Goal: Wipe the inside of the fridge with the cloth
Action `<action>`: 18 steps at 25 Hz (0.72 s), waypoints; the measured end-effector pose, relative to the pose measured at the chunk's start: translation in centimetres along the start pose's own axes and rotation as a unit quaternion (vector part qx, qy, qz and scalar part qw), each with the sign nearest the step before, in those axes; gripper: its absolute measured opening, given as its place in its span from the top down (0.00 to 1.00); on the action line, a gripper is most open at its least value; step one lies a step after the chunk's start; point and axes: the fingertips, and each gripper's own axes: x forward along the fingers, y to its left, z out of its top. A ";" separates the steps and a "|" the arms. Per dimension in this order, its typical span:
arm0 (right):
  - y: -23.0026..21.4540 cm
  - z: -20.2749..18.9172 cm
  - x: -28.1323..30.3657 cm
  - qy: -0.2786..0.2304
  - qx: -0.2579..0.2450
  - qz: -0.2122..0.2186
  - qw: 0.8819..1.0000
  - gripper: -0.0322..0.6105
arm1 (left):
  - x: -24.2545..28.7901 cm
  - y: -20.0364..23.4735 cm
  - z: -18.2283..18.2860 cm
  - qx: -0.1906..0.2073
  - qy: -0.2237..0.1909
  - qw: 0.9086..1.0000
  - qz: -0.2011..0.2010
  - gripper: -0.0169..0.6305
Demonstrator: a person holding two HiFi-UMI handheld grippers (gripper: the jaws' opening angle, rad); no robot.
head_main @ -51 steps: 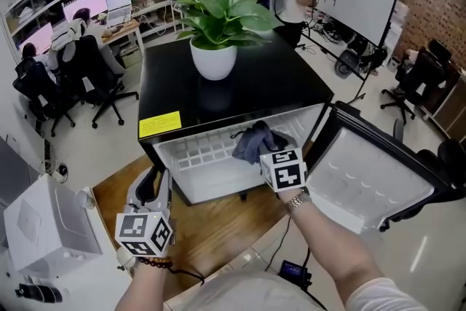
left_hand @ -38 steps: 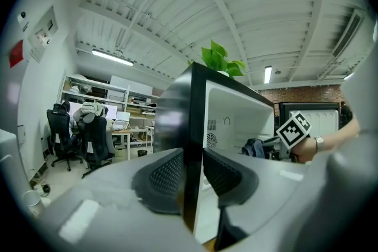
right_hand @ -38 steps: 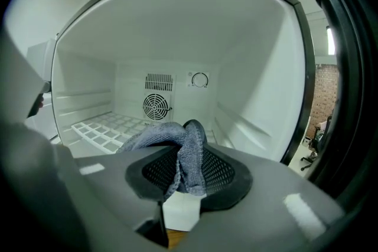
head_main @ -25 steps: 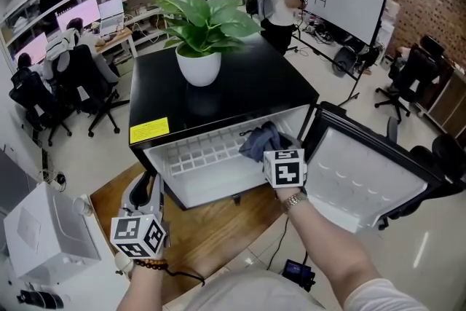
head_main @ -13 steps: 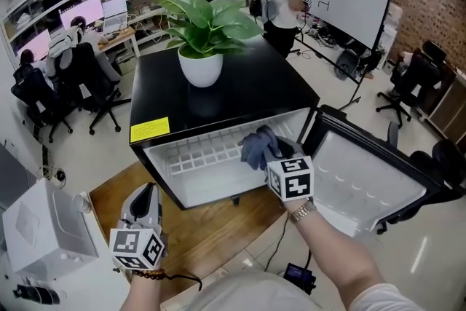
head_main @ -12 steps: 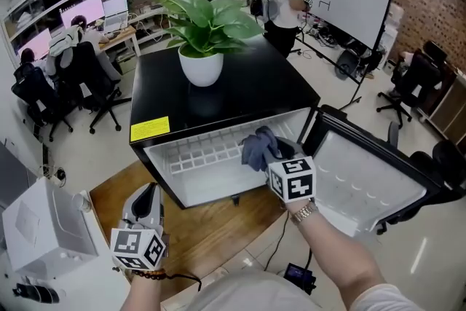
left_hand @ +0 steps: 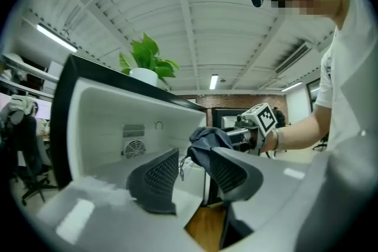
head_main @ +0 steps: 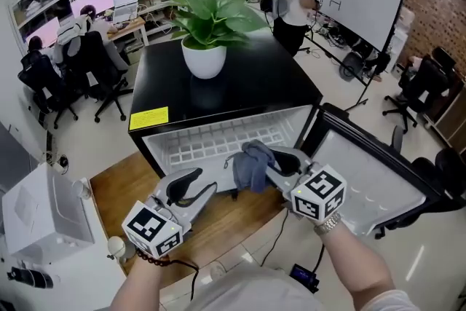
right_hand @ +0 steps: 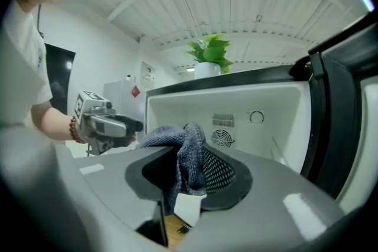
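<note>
left gripper (head_main: 204, 183) and right gripper (head_main: 271, 164) have swung in toward each other since half a second ago, and the cloth (head_main: 250, 165) has come from the right side inside the fridge (head_main: 226, 95) to its front lip.

the fingers (right_hand: 220, 177) of the right gripper are clamped on the blue-grey cloth (right_hand: 184, 153), which bunches above them and hangs down between them. the fingers (left_hand: 158, 177) of the left gripper stand apart, having just been opening, and nothing is pressed between them. in the left gripper view the cloth (left_hand: 207, 140) hangs just past their tips, nearest the right-hand one.

seen from the head view, the left gripper reaches in from the lower left and the right gripper from the lower right. the cloth sits between them at the front edge of the open white compartment. the fridge is black outside. a round fan grille (right_hand: 222, 137) shows on its inner back wall. its door (head_main: 364, 182) stands open to the right. a potted plant (head_main: 207, 25) sits on the fridge's top. wooden floor (head_main: 120, 186) lies to the left of the left gripper.
</note>
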 end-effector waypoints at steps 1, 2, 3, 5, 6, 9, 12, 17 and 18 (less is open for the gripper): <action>0.9 0.4 -0.4 -0.005 -0.001 0.024 1.000 0.78 | 0.5 -0.8 0.3 0.003 0.000 1.000 -0.024 0.68; 1.8 0.8 -0.6 -0.011 -0.001 0.049 0.999 0.78 | 0.9 -1.5 0.6 0.005 -0.001 0.999 -0.047 0.65; 2.8 1.1 -0.9 -0.017 0.000 0.073 0.997 0.78 | 1.1 -2.1 0.7 0.004 -0.001 0.997 -0.071 0.62; 4.3 1.7 -1.8 -0.025 0.002 0.119 0.993 0.78 | 1.9 -3.7 1.1 0.000 -0.002 0.993 -0.118 0.57; 4.7 1.8 -2.5 -0.027 0.002 0.138 0.990 0.78 | 2.4 -4.7 1.4 -0.003 -0.003 0.990 -0.141 0.55; 5.5 2.1 -4.2 -0.029 0.000 0.186 0.982 0.78 | 3.6 -7.6 2.1 -0.010 -0.009 0.979 -0.204 0.53; 6.5 2.2 -5.3 -0.025 0.000 0.224 0.974 0.78 | 4.1 -9.8 2.4 -0.017 -0.011 0.966 -0.257 0.53; 7.7 2.1 -6.7 -0.013 0.006 0.276 0.961 0.78 | 4.4 -11.7 3.1 -0.027 -0.024 0.954 -0.299 0.54; 7.9 2.0 -6.9 -0.009 0.005 0.285 0.959 0.78 | 4.4 -11.9 3.3 -0.027 -0.026 0.952 -0.302 0.55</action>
